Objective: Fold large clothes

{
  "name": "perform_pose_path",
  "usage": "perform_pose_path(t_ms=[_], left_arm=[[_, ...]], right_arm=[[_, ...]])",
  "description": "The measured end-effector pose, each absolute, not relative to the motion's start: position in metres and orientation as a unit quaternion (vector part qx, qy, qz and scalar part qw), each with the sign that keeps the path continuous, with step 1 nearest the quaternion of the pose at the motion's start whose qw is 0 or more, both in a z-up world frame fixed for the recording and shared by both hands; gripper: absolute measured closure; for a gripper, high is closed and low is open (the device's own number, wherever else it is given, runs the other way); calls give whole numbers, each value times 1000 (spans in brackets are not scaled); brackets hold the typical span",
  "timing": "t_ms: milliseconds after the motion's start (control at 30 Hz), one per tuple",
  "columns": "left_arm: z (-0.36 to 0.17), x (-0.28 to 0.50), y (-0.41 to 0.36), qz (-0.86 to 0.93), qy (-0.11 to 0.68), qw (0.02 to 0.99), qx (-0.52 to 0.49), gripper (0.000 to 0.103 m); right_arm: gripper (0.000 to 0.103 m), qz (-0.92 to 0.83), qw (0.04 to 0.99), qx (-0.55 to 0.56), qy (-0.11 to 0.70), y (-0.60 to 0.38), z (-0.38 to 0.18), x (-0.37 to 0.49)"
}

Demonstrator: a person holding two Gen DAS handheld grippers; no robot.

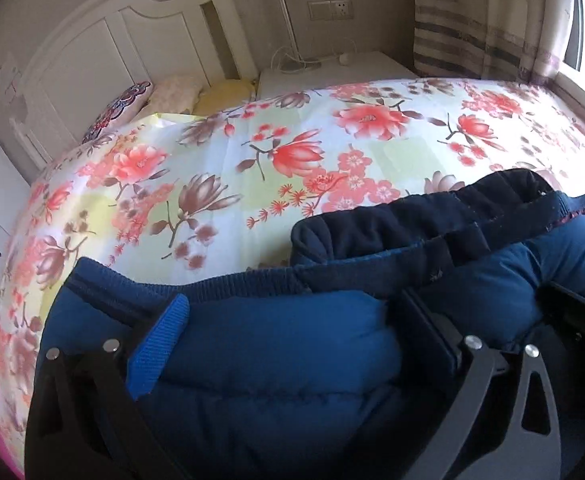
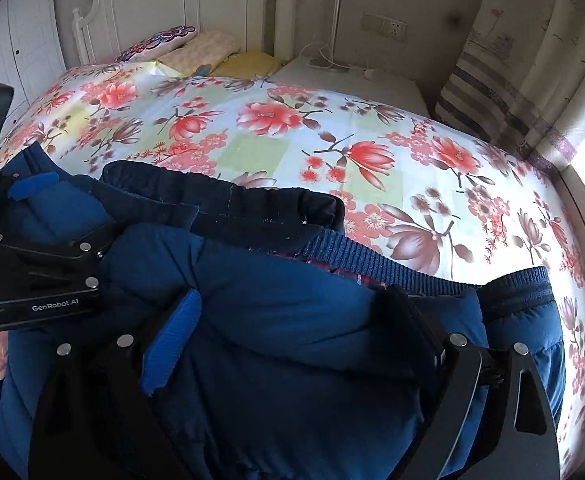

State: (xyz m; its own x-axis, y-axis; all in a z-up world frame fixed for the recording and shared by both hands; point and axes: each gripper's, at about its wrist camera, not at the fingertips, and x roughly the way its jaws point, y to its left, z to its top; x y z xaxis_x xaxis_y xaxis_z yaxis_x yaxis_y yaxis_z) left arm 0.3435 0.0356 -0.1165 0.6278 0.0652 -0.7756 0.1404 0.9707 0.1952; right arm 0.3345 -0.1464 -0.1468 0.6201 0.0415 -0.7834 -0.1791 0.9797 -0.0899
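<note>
While the blue jacket (image 2: 284, 320) is spread on the flowered bed (image 2: 276, 140) | right tongs (image 2: 292, 344) are held wide over it, gripping nothing | left tongs (image 1: 292, 332) likewise spread.

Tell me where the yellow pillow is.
The yellow pillow lies at the head of the floral bed, beside the beige pillow, nearest the white nightstand.

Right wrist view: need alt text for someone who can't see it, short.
A puffy blue jacket lies on a bed with a floral sheet, bulging between the wide-spread fingers of the right gripper. The left gripper reaches over the jacket at left. Pillows lie by the white headboard.
</note>
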Motion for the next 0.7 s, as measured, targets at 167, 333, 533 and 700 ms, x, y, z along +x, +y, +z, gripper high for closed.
perform_pose_path(t_ms=[167,333,533,700], left_arm=[[-118,341,40,-24,424,899,110,2],[-120,342,38,-27,422,900,104,2],[-120,344,49,-47,427,901,65,2],[-120,345,54,-54,426,902,46,2]], right_arm=[[14,58,899,-81,426,-148,-147,334],[13,55,900,-83,424,-147,-145,333],[12,55,899,-83,426,-147,-146,333],[19,42,902,-49,428,-147,-125,330]])
